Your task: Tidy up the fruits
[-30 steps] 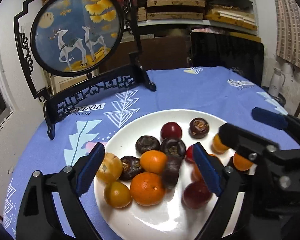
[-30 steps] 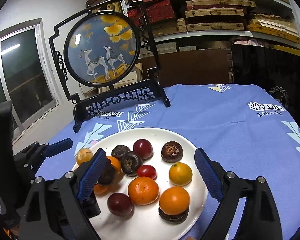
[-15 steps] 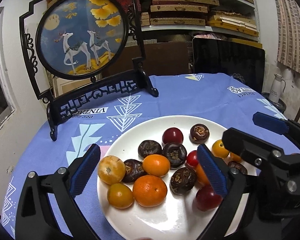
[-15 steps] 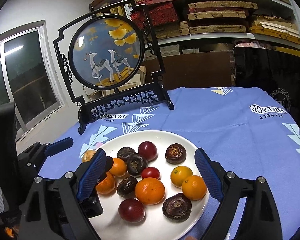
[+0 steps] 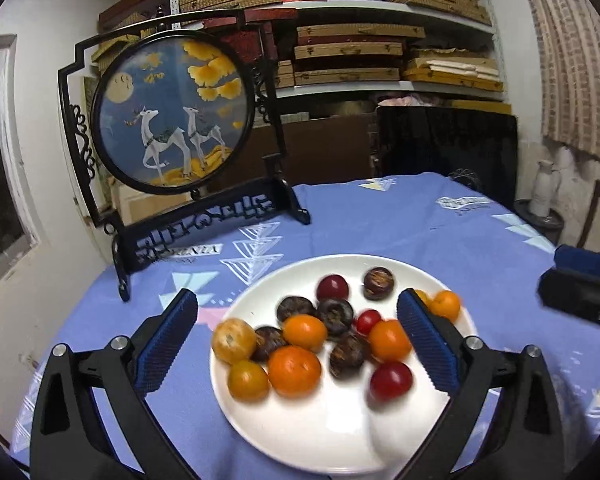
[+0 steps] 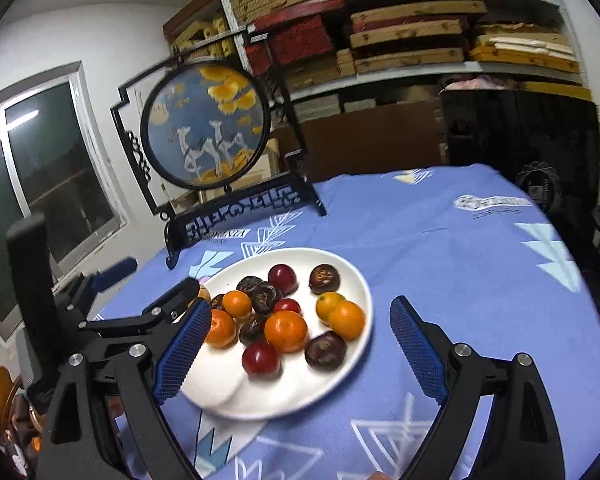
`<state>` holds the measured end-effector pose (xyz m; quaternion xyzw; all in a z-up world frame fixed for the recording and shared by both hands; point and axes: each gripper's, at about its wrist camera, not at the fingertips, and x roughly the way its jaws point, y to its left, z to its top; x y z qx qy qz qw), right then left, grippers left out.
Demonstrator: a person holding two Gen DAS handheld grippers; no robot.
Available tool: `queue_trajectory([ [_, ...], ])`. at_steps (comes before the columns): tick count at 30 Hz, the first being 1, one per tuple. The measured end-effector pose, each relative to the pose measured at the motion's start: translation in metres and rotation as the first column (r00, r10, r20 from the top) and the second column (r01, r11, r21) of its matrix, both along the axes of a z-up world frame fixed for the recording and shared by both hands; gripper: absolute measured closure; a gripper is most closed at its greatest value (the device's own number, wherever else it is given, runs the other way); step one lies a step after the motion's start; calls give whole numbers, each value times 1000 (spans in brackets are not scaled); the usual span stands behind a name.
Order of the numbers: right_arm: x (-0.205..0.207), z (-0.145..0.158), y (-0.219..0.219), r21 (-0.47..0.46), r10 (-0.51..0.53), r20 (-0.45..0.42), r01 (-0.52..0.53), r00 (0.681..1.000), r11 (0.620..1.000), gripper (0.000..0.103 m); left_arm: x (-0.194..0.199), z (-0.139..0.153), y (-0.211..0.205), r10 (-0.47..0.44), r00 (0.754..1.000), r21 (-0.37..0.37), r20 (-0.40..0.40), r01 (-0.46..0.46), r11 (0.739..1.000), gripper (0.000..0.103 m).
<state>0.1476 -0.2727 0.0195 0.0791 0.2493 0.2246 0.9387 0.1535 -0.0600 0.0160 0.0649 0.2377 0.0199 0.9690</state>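
Observation:
A white plate (image 5: 300, 432) on the blue tablecloth holds several fruits: oranges (image 5: 295, 370), red plums (image 5: 391, 380) and dark brown fruits (image 5: 348, 355). It also shows in the right wrist view (image 6: 352, 376). My left gripper (image 5: 300, 344) is open and empty, raised above the plate with its jaws on either side of the fruit. My right gripper (image 6: 300, 348) is open and empty, above the plate's near right side. The right gripper shows at the right edge of the left wrist view (image 5: 580, 284), and the left gripper shows at the left of the right wrist view (image 6: 140, 300).
A black ornamental stand with a round deer picture (image 5: 172, 120) stands at the table's far left. A dark chair back (image 5: 448, 152) is behind the table. Shelves with boxes (image 5: 360, 48) fill the back wall. A white bottle (image 5: 544, 188) sits on a side table.
Both grippers have risen and pulled back from the plate. The right gripper has shifted to the right. A dark fruit and an orange have shifted on the plate.

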Motion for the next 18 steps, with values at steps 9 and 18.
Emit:
queue_trajectory([
  [9, -60, -12, 13, -208, 15, 70, 0, 997, 978, 11, -50, 16, 2, 81, 996, 22, 25, -82, 996, 5],
  [18, -91, 9, 30, -183, 75, 109, -54, 991, 982, 6, -72, 22, 23, 104, 994, -43, -23, -105, 994, 5],
])
